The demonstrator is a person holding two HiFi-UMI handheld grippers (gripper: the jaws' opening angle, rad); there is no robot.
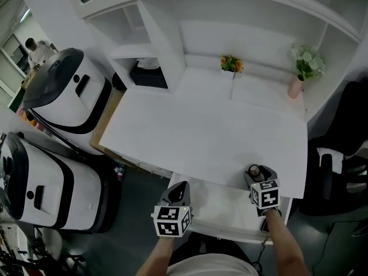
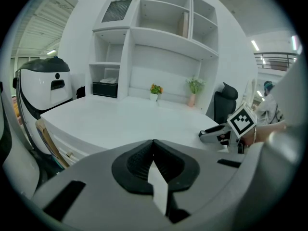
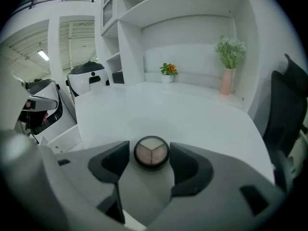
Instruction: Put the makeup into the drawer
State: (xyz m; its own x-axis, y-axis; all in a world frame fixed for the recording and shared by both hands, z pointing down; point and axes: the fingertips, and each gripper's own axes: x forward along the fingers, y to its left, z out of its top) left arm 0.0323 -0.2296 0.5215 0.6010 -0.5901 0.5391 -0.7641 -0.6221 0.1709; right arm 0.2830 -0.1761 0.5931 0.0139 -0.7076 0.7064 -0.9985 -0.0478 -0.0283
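1. Nearest its own camera, the right gripper (image 3: 150, 150) stands with its jaws wide apart. The round makeup compact (image 3: 151, 153) sits between them on the white desk (image 3: 192, 114). A thin gap shows on each side, so the pads are not pressing on it yet.
2. The compact lies flat near the desk's front edge. The pulled-out drawer (image 1: 221, 209) is just below and in front of it, so the carry should be short.
3. The step in hand looks like the grasp. Keep the compact centred and bring the pads level with its rim rather than its lid.
4. Close slowly and evenly. A low, round, smooth case will likely skid forward or pop out if one pad arrives first.
5. Lift only enough to clear the desk edge, move over the drawer and release low, so it does not bounce or flip.
6. The left gripper (image 1: 179, 187) has its jaws closed together on nothing and hovers by the drawer's left end. It is best kept out of the right gripper's path.
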